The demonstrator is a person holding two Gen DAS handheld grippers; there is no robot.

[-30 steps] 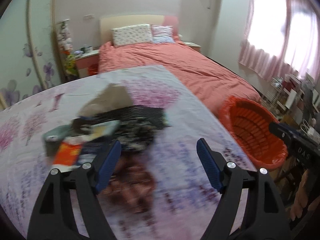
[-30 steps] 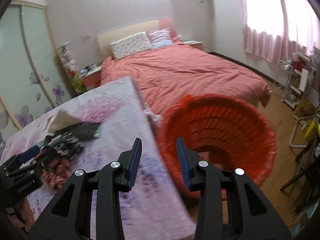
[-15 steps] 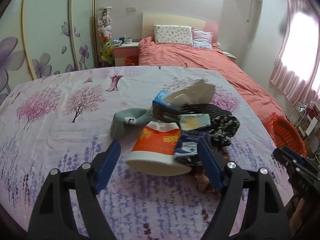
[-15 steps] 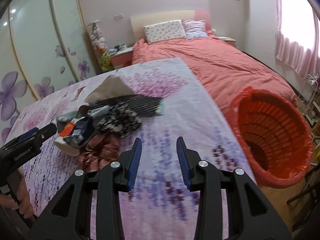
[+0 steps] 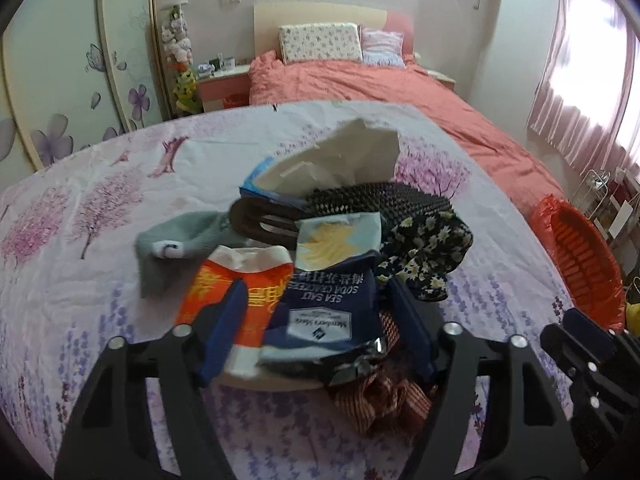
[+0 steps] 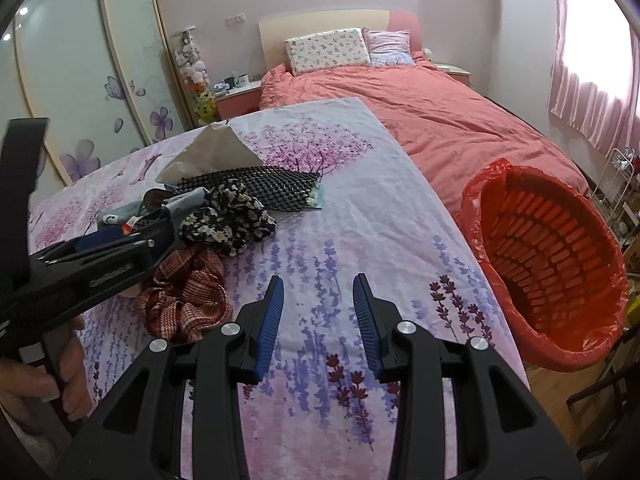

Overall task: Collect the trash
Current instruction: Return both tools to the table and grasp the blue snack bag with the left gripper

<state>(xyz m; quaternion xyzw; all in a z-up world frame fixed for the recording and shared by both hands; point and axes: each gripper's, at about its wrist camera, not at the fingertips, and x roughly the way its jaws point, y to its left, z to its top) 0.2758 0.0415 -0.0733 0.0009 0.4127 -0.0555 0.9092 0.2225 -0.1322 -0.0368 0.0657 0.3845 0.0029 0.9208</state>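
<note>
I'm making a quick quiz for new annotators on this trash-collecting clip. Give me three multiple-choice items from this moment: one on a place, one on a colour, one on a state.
1. Where is the bin relative to the table?
A. On the table
B. Off the table's right edge, beside it
C. Under the pillows

2. What colour is the bin's liner?
A. Red-orange
B. Black
C. Green

3. How are the right tongs?
A. Shut on a wrapper
B. Open, holding nothing
C. Shut on cloth

Answers:
1 B: the bin stands past the edge of the floral table cover, next to the bed.
2 A: its liner and slatted wall show red-orange.
3 B: the right tongs show a gap over bare cloth, while the left tongs straddle the blue cracker packet and the orange cup.
</note>
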